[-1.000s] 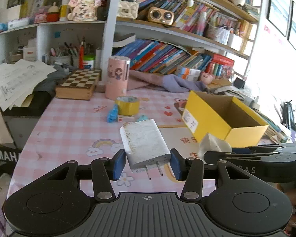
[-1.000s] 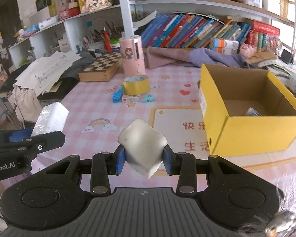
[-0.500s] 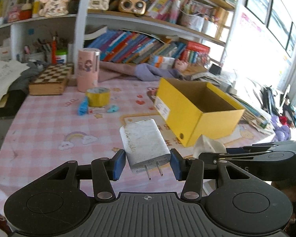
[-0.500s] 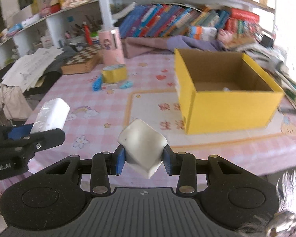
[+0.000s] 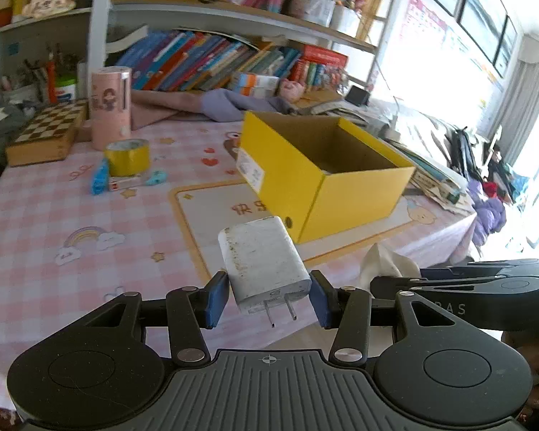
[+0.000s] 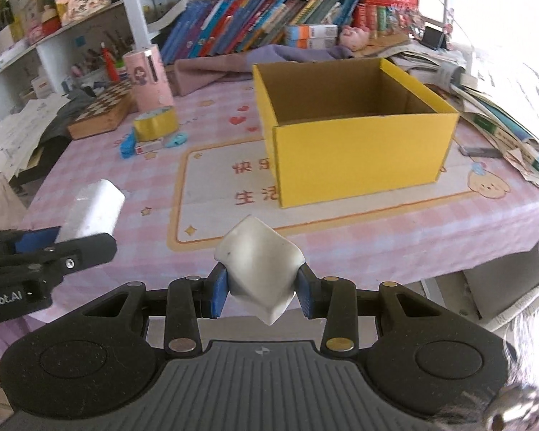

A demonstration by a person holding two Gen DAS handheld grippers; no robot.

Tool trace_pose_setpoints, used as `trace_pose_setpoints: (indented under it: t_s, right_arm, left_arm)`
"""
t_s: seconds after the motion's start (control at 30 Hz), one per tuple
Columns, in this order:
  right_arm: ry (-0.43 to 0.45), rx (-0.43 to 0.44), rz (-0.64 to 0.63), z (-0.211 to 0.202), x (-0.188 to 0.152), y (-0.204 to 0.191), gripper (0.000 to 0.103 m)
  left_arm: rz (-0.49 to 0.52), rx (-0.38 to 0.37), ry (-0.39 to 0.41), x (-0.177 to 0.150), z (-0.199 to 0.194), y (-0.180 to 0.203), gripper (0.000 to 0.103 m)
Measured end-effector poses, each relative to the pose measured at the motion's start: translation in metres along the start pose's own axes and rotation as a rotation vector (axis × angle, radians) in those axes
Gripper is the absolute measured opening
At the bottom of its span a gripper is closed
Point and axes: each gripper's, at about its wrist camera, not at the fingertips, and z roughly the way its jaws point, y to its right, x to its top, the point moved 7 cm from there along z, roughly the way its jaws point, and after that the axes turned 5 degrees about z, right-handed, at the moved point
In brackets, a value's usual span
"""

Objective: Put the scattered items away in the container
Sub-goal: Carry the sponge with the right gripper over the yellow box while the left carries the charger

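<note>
Left gripper (image 5: 268, 296) clamped on white charger (image 5: 264, 256); right gripper (image 6: 260, 292) on white block (image 6: 258, 267); both angled downward

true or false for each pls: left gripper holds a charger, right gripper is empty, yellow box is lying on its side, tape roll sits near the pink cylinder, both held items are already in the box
1. The left gripper holds a charger. True.
2. The right gripper is empty. False: it is shut on a white lump.
3. The yellow box lies on its side. False: it stands upright with its open top up.
4. The tape roll sits near the pink cylinder. True.
5. Both held items are already in the box. False: both are in the grippers, short of the box, near the table's front edge.
</note>
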Motion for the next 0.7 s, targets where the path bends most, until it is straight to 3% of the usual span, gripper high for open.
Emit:
trace_pose_setpoints:
  t_s: [0.7]
  right_arm:
    - [0.0,-0.105,0.108,0.001,0.011,0.071,0.036]
  left_arm:
    - [0.122,-0.123,-0.012,0.027,0.048,0.064,0.047]
